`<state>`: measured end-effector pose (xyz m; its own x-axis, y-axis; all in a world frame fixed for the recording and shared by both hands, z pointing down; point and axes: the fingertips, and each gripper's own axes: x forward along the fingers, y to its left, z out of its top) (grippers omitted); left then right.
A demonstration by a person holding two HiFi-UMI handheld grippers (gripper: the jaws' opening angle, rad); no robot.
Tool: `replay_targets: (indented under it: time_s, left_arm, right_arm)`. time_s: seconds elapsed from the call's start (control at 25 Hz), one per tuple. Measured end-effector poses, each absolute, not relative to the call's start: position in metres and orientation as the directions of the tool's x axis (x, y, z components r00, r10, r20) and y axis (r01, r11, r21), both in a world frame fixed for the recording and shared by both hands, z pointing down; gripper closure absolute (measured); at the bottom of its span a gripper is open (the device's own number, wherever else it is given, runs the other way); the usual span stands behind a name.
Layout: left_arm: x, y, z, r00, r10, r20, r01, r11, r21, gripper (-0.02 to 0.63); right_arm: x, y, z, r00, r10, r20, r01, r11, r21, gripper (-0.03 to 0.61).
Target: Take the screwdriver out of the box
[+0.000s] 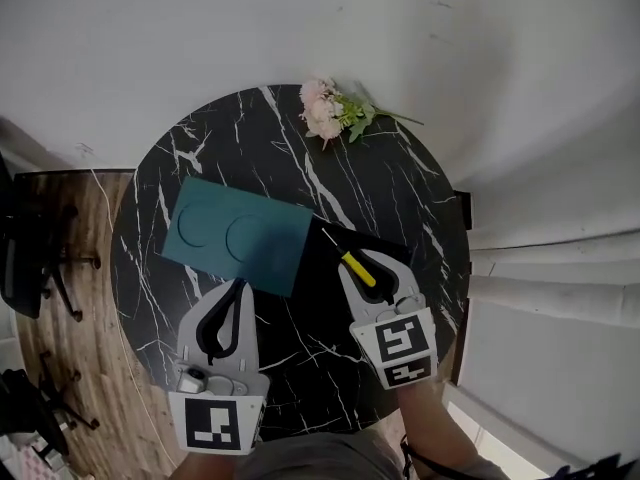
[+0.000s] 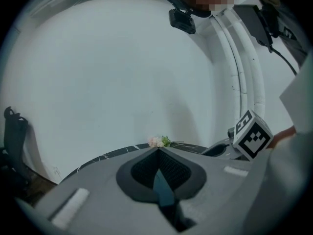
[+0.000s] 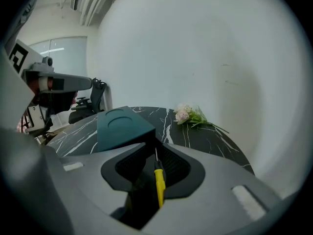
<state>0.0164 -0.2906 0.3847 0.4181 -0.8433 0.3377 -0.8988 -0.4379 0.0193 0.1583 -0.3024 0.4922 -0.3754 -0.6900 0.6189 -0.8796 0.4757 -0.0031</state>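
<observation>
Left claw (image 1: 238, 285) is sitting closed at the near edge of the teal rectangular box (image 1: 240, 233). In the left gripper view a thin teal strip is showing pinched between its pads (image 2: 168, 168). The box is lying flat and shut on the round black marble counter (image 1: 400, 198), left of centre. Right claw (image 1: 376, 273) is standing open, its jaws spread. The yellow-handled screwdriver (image 1: 355, 266) is lying loose between them with the pads not pressing on it. The screwdriver is sitting outside the box, just right of its near right corner, with its thin metal shaft pointing far-left. A pink flower sprig (image 1: 333, 113) is lying at the counter's far edge.
</observation>
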Motion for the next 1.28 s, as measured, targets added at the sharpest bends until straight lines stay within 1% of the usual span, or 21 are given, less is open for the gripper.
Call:
replay_targets:
  time_s: [0.16,0.28,0.56,0.88,1.28]
  left_arm:
    - [0.007,-0.304,0.397,0.397,-0.845,0.359,-0.908,-0.418,0.021,0.614]
    - [0.0,-0.314,0.403,0.386,-0.854,0.35,-0.912,-0.41,0.007,0.612]
    - [-0.005,-0.321,0.419,0.371,-0.852,0.37,-0.921,-0.389,0.028,0.612]
    - [-0.01,-0.323,0.425,0.365,-0.851,0.377,-0.925,-0.379,0.039,0.612]
    - [-0.016,-0.32,0.423,0.344,-0.859,0.379,-0.933,-0.36,0.031,0.612]
  right_arm:
    - [0.156,-0.311,0.514,-0.366,-0.632,0.683,-0.871,0.491,-0.013,0.452]
    - [0.155,-0.315,0.528,-0.357,-0.588,0.725,-0.864,0.503,-0.017,0.443]
    - [0.157,-0.317,0.554,-0.344,-0.5,0.795,-0.849,0.527,-0.036,0.431]
    - [0.16,-0.315,0.576,-0.352,-0.429,0.832,-0.841,0.536,-0.08,0.431]
    - [0.161,-0.314,0.583,-0.351,-0.412,0.841,-0.838,0.539,-0.086,0.448]
